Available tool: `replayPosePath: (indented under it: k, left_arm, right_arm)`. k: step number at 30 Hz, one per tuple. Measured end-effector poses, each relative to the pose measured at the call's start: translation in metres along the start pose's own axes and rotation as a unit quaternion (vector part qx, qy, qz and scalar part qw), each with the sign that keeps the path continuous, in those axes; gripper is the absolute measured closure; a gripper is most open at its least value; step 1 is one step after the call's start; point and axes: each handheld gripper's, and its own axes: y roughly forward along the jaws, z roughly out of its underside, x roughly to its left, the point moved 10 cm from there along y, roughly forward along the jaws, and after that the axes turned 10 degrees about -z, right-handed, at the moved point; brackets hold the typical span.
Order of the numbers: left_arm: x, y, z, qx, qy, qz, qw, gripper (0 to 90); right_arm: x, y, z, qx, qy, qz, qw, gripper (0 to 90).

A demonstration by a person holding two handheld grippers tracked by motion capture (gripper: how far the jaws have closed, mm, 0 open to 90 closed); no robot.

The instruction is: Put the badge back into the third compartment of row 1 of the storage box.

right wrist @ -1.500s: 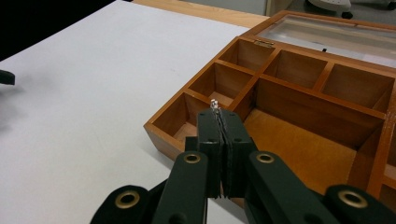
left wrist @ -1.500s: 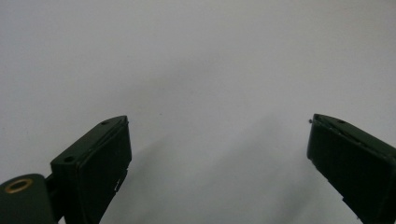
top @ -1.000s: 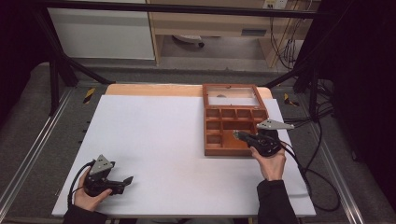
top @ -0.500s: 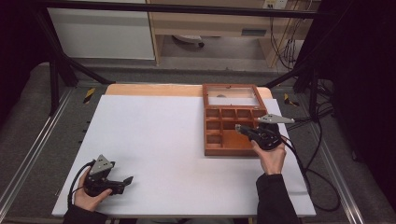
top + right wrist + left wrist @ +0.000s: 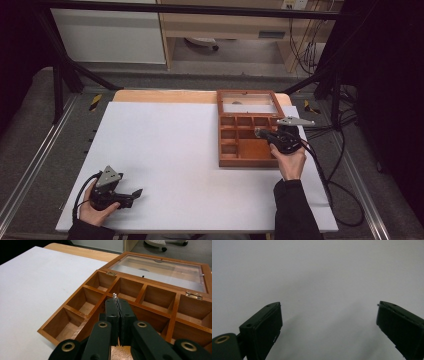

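A wooden box [image 5: 247, 159] with several empty compartments lies open at the table's right side, its glass lid [image 5: 248, 103] folded back flat. My right gripper [image 5: 258, 132] hovers over the box's middle compartments. In the right gripper view its jaws [image 5: 117, 301] are pressed together with a tiny pale object [image 5: 115, 295] pinched at the very tip, above a divider [image 5: 140, 293]. My left gripper [image 5: 137, 192] rests at the near left on the white table top [image 5: 170, 150]. It is open, and the left gripper view has nothing between its fingers [image 5: 328, 315].
Light wood table edge [image 5: 165, 96] runs along the back behind the white sheet. Cables [image 5: 340, 165] trail off the right side. Metal rails [image 5: 35, 165] flank the table. A cabinet [image 5: 107, 35] and shelf stand beyond it.
My right gripper has moved a little away from the person, farther over the box, still shut. The left gripper has stayed put.
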Motion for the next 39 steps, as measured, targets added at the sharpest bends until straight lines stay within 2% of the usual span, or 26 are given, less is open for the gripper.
replayPosePath:
  k: [22,39]
  left_arm:
    - [0.0,0.0,0.0,0.0,-0.001,-0.001,1.0,6.1]
    - [0.002,0.0,0.0,0.001,0.0,-0.004,1.0,6.1]
  right_arm:
    - [-0.032,0.018,-0.011,0.008,0.017,0.034,0.9993,88.7]
    - [-0.051,0.035,-0.012,0.019,0.016,0.052,0.9983,88.7]
